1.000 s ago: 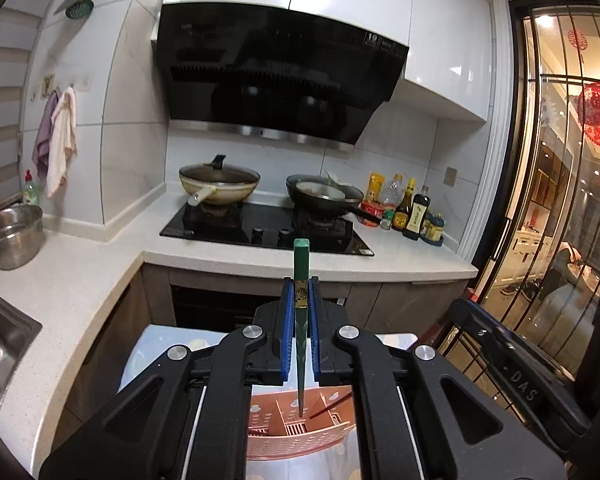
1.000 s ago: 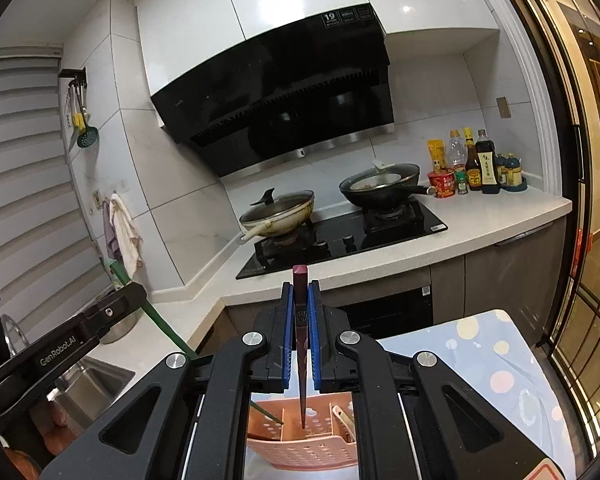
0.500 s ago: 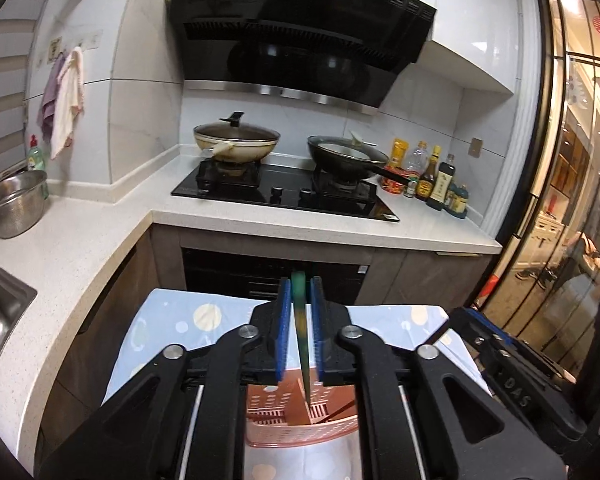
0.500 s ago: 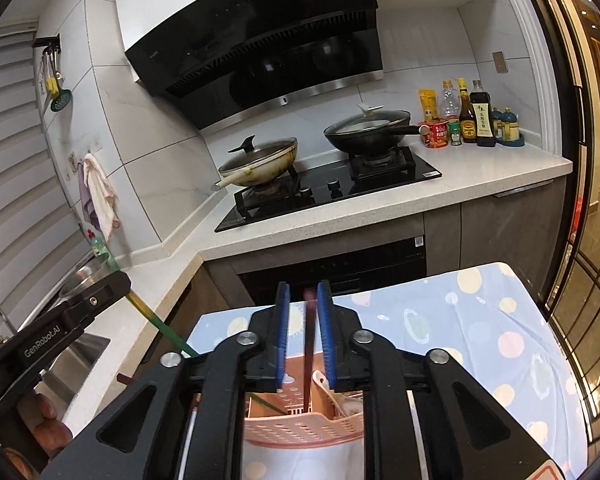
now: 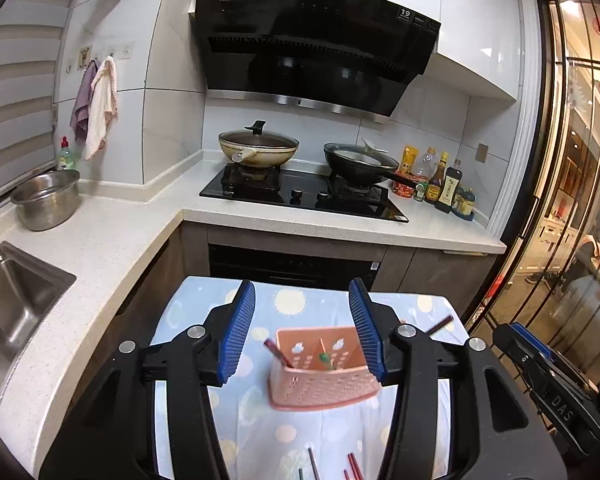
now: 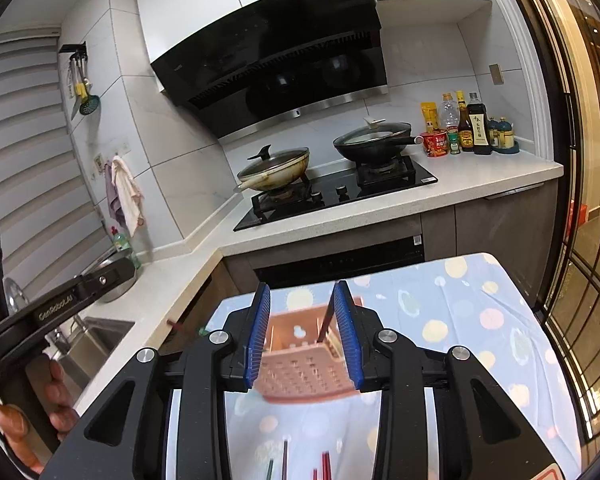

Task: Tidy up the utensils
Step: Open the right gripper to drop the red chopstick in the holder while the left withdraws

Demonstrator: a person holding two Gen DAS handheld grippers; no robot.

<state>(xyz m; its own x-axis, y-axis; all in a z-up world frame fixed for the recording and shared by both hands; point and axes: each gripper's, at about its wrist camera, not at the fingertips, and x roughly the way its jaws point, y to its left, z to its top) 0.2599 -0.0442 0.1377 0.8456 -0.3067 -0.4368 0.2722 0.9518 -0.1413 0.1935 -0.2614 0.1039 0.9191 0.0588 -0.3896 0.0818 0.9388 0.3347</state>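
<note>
two grippers letting go over the pink basket

i have both tools above the small table (image 5: pixel 432 308) with the spotted blue cloth, and both sets of jaws are spreading at this moment. my left gripper (image 5: pixel 302 326) has its blue pads (image 5: pixel 240 332) wide apart with nothing pressed between them; through the gap i see the pink utensil basket (image 5: pixel 320 384) standing on the cloth. a green chopstick (image 5: pixel 324 358) sits upright inside it near the middle divider, and a dark red chopstick (image 5: pixel 276 352) leans out of its left compartment. another dark stick (image 5: pixel 439 325) pokes out to the right of the basket, blurred, so i cannot tell what it rests on.

my right gripper (image 6: pixel 302 328) is parted less widely. a dark chopstick (image 6: pixel 325 322) stands in the basket (image 6: pixel 304 376) just beside the right-hand pad, and i cannot tell for sure whether it touches the pad; the pads do not pinch it. this view is blurred around the basket.

several loose chopsticks (image 6: pixel 324 466), red and green, lie on the cloth at the near edge, below the grippers. on the left of the right wrist view i see the other tool's black arm and the person's hand (image 6: pixel 56 404) wrapped round its handle.

behind the table runs the kitchen counter (image 5: pixel 100 240) with the hob (image 5: pixel 304 196) and two pans.
</note>
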